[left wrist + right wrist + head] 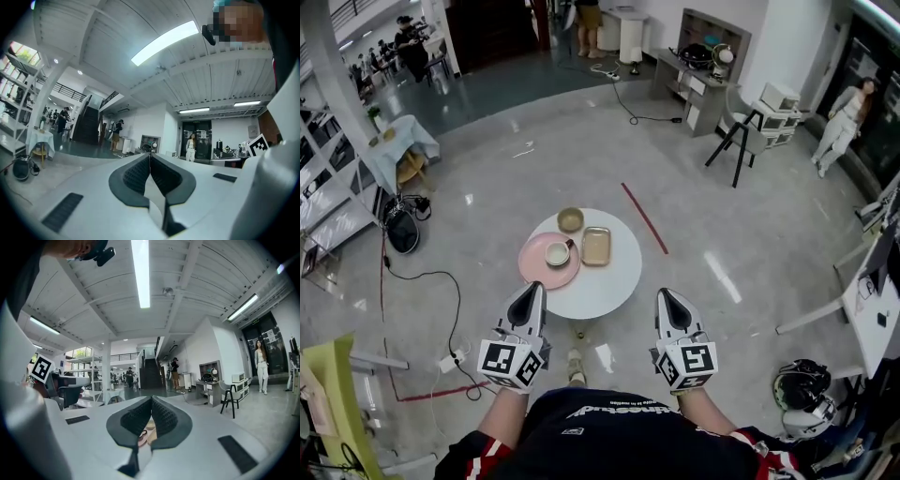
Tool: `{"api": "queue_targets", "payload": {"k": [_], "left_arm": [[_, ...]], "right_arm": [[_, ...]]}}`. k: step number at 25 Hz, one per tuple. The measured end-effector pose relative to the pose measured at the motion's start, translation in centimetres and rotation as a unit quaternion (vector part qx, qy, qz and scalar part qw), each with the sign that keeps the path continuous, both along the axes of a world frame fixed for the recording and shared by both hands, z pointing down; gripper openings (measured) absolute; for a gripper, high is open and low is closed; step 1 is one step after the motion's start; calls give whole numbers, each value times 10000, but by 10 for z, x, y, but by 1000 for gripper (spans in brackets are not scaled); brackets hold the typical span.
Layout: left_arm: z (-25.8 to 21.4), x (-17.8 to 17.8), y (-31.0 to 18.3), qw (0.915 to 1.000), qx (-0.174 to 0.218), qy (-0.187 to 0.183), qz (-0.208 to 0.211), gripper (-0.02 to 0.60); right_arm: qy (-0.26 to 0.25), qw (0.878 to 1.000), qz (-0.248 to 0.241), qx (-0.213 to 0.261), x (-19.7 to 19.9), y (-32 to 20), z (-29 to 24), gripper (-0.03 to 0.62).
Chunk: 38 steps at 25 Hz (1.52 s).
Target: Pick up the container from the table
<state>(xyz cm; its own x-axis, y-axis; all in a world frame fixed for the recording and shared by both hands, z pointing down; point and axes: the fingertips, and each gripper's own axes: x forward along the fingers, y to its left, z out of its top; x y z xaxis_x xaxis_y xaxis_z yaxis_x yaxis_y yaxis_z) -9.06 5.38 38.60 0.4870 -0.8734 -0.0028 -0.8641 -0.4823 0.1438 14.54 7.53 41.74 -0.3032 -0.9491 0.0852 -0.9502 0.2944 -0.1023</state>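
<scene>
**Desk:** How do your jaws stand?

**Operator:** On my left gripper [150, 155] the jaws are closed. In the left gripper view I see the two ribbed pads meeting at their tips, with only a thin slot behind them and nothing caught in it. My right gripper [151, 399] is the same: its jaws are brought together at the tips and hold nothing.

**Desk:** Where is the container?

**Operator:** The rectangular tan container [595, 246] lies flat on the round white tabletop [600, 291]. It is just beside the pink plate [534, 264], on the plate's right as my head view has it. I can't tell whether its edge touches the plate's rim. A white cup [557, 253] stands on the plate, and a small tan bowl [571, 220] sits just past the plate's far rim.

**Desk:** And your grippers against that plate?

**Operator:** Neither one touches anything. In the head view, the left gripper's tip shows just short of the plate's near rim. The right gripper is well off to the plate's right, on the near side. Both point level, away from me. In the right gripper view, a sliver of the plate and something tan beside it show through the slot behind the closed tips. They lie well beyond the pads, not between them.
</scene>
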Motion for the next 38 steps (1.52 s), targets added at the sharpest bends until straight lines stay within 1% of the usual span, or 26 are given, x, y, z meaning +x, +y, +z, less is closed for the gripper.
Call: {"api": "queue_targets", "payload": {"k": [9, 15, 24, 33, 38], "left_arm": [[-15, -38, -96, 9997, 155, 23, 199, 25], [-16, -59, -143, 9994, 148, -18, 311, 25], [-3, -80, -185, 9984, 23, -23, 569, 25], [7, -102, -216, 9967, -35, 88, 802, 25], [13, -102, -225, 9958, -95, 119, 904, 25]], "right_arm": [[-21, 9998, 62, 170, -46, -91, -22, 15], [-21, 9996, 182, 222, -70, -134, -27, 16], [22, 9991, 407, 140, -94, -167, -20, 15], [110, 9983, 570, 109, -123, -189, -17, 15], [124, 9976, 682, 41, -123, -193, -14, 15]]}}
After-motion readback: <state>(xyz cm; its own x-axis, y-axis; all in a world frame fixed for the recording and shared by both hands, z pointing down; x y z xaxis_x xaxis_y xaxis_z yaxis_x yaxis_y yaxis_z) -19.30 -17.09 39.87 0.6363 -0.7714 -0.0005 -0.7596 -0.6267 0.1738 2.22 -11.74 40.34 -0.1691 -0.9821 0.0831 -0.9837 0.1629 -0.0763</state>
